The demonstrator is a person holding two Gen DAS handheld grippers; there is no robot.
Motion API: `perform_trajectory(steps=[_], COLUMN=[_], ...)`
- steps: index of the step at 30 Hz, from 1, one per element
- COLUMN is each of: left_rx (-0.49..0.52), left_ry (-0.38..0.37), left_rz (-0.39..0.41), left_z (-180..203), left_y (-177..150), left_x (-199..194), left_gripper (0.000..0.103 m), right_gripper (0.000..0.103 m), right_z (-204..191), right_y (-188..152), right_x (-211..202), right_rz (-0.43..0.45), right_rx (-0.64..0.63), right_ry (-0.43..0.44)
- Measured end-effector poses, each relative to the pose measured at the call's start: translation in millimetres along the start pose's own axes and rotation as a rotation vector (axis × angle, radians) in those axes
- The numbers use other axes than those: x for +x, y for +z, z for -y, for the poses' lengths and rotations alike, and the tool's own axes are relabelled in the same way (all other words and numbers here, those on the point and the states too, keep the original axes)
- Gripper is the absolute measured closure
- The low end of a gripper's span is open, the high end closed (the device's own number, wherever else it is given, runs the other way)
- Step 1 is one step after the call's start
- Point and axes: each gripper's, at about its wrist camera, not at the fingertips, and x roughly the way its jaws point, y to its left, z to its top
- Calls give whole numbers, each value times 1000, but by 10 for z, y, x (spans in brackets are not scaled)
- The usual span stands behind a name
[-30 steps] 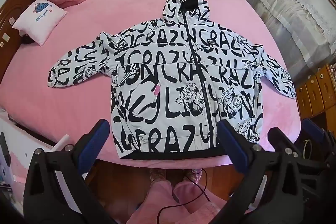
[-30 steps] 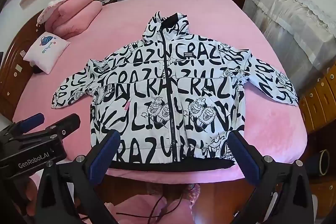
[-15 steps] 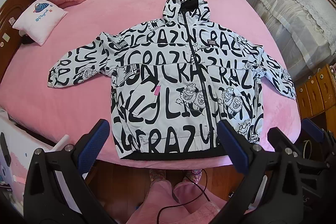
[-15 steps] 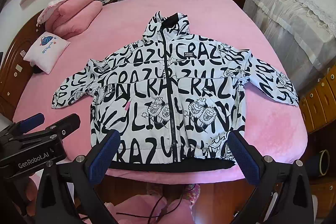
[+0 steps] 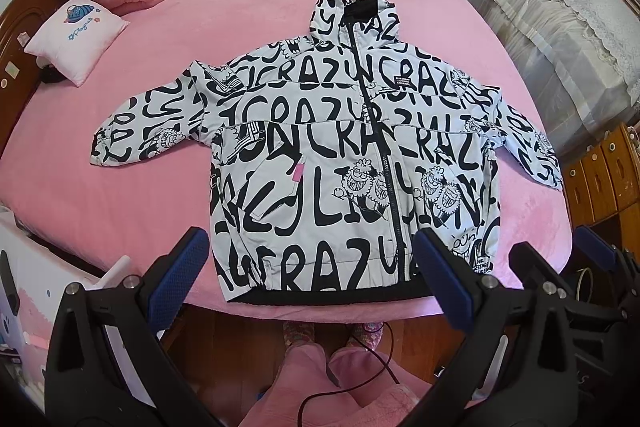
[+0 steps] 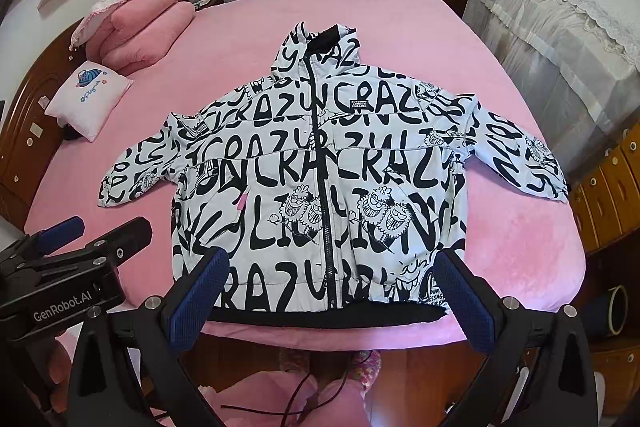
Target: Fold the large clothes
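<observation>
The black-and-white lettered jacket lies flat and zipped on the pink bed, hood away from the viewer, sleeves out to both sides, black hem at the near edge. The left claw hangs spread wide just off that edge — nothing between its blue pads; the hem sits beyond and between them. The right claw is likewise spread and empty, framing the hem's middle; the left claw shows at its left side.
</observation>
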Motion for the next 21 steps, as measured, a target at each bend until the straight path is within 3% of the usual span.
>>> perform_trajectory(steps=[21], left_rx=[-7], left_ry=[7], left_rz=[13], left_z=[-15], left_y=[9], left_x=[-56], left_gripper=[2], right_gripper=[0], right_z=[131], right_y=[94], right_x=[17], right_rz=[11], right_rx=[-9], right_ry=[18])
